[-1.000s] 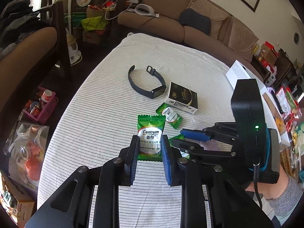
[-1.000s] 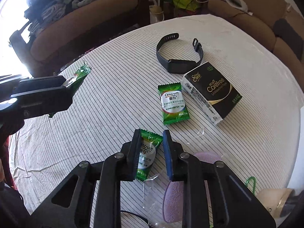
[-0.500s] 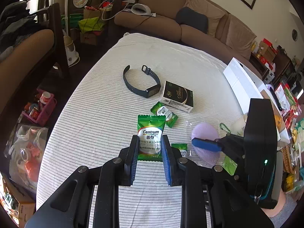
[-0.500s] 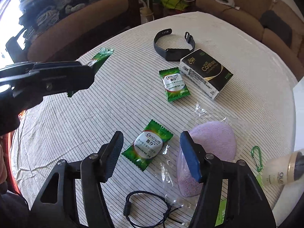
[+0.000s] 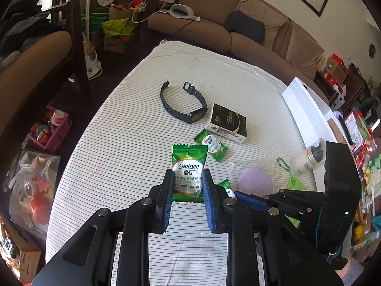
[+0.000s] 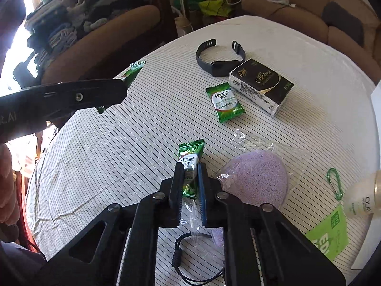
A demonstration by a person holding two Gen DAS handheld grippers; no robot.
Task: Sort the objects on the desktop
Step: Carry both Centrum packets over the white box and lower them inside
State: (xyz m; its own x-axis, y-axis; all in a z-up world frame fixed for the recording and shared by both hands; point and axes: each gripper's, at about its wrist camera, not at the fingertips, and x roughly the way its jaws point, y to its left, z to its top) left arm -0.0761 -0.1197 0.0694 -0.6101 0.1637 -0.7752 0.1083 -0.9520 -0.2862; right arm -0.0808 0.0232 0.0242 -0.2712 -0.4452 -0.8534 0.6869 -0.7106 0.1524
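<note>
The right hand-held gripper (image 6: 191, 178), spread wide half a second ago, now pinches a green sachet (image 6: 190, 159) on edge. The left hand-held gripper (image 5: 187, 186) clamps another sachet (image 5: 188, 171) unchanged. Beyond these, a third sachet (image 6: 224, 102) lies beside the black box (image 6: 260, 84) on the striped surface (image 6: 119, 147).

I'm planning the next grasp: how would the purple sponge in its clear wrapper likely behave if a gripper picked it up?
The purple sponge looks porous, so it is probably light and would squash between pads. Its clear wrapper is loose and crinkled, so pads may slide on the film or catch only plastic. It lies flat and domed on the table, so it seems unlikely to roll.
</note>
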